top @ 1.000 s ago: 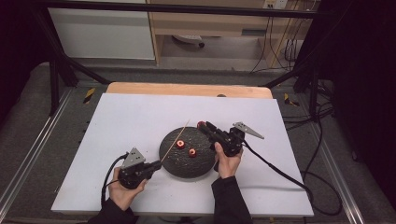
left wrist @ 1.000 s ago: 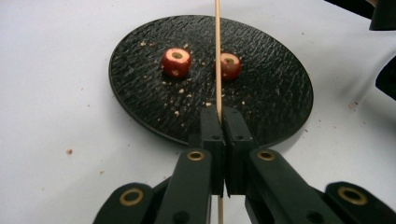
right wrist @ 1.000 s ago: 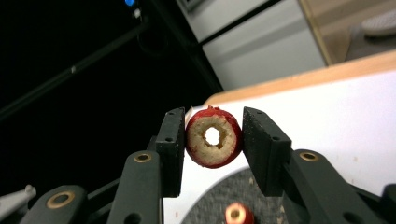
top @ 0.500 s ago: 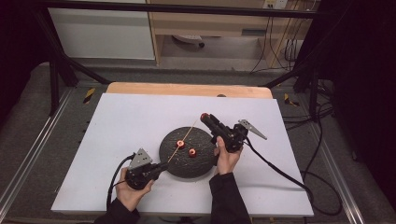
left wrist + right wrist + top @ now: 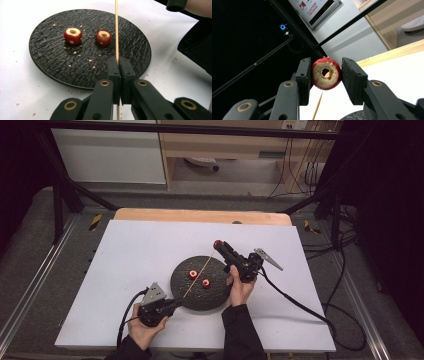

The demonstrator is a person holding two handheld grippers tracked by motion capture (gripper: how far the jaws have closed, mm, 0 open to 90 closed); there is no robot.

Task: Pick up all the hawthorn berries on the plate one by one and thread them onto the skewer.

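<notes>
The left gripper [image 5: 119,65] clamps a thin, brittle wooden skewer [image 5: 116,30] near its blunt end, over the black plate [image 5: 50,67]. The right gripper [image 5: 325,75] pinches a light, soft cored fruit [image 5: 326,73] by its sides, raised at the plate's far right; squeezing harder could crush it.

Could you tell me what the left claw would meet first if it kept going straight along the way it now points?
Probably the dark plate: the left claw, shut on the skewer, aims low across it, passing right of both red fruits.
</notes>
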